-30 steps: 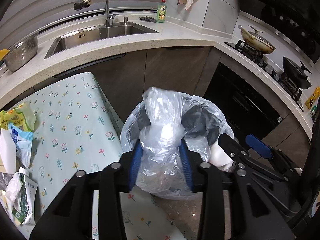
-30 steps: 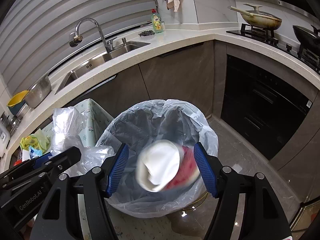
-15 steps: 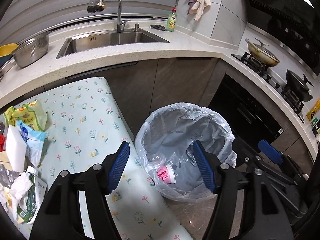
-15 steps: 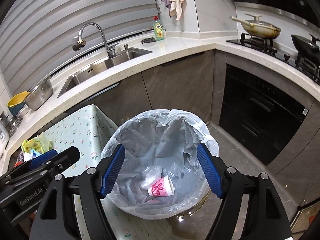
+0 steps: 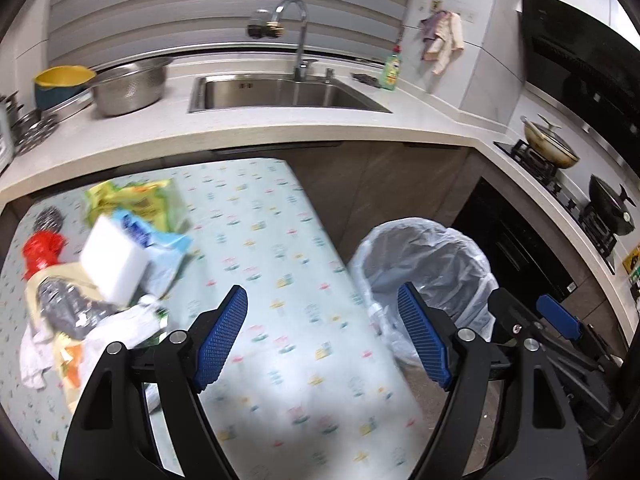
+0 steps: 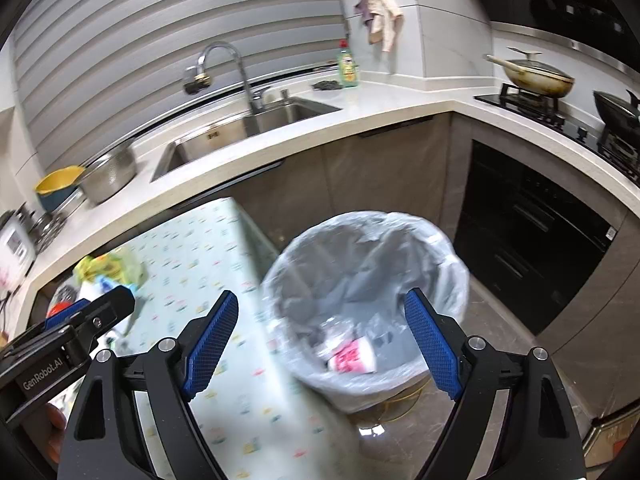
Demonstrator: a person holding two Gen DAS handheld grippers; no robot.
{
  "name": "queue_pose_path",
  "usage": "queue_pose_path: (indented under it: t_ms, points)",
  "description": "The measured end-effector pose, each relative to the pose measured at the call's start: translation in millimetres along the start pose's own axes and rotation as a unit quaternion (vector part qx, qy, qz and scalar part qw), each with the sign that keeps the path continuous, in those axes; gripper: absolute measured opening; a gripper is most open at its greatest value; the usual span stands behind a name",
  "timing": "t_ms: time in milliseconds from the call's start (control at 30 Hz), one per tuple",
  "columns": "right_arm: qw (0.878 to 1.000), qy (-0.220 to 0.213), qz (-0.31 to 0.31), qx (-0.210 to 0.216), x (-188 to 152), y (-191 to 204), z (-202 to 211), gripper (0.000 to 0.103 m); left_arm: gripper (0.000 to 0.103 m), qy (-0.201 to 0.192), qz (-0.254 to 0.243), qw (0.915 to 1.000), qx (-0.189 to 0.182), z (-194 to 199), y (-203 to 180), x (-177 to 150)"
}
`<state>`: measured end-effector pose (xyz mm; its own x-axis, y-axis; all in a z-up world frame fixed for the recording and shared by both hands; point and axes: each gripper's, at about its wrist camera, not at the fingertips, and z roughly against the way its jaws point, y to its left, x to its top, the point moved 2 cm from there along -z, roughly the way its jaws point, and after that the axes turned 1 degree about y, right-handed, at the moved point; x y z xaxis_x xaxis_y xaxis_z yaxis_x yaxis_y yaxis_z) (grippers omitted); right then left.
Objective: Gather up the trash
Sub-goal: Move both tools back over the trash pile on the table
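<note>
A pale stone L-shaped kitchen counter runs along the back, carrying a stainless steel sink with a curved chrome tap. At the counter's left end sit a perforated steel colander bowl and a yellow-lined basin.

In front of the counter stands a table covered with a light green flower-print cloth. Just off the table's right edge stands a round bin lined with a translucent white plastic bag; a pink-and-white paper cup lies at its bottom beside crumpled clear plastic.

The heap of mixed trash waits along the table's left edge: a white foam block, a yellow-green snack wrapper, a red crumpled piece, white tissue and silvery foil, all blurred.

The left gripper hovers over the table's right part, its blue-padded jaws spreading wider with nothing between them. The right gripper hangs above the bin's near rim, its jaws also spreading, empty.
</note>
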<state>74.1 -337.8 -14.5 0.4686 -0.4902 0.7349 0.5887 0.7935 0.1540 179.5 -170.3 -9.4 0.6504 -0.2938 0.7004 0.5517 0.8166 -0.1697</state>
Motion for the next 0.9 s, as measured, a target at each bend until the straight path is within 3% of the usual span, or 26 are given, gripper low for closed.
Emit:
queue_pose_path:
  t_ms: [333,633,900]
  points:
    - [0.997,0.018,0.063,0.052,-36.9,89.8,16.8,0.082,0.074,0.000,0.061,0.9963,0.060,44.2,95.1,-27.3]
    - [0.987,0.050,0.112,0.102,-71.3,171.1,14.1,0.080,0.074,0.003,0.113,0.9871,0.113,74.5,180.7,-55.2]
    - [0.975,0.084,0.149,0.142,-95.7,230.6,-0.2,0.068,0.074,0.017,0.165,0.9752,0.146,81.2,246.3,-79.9]
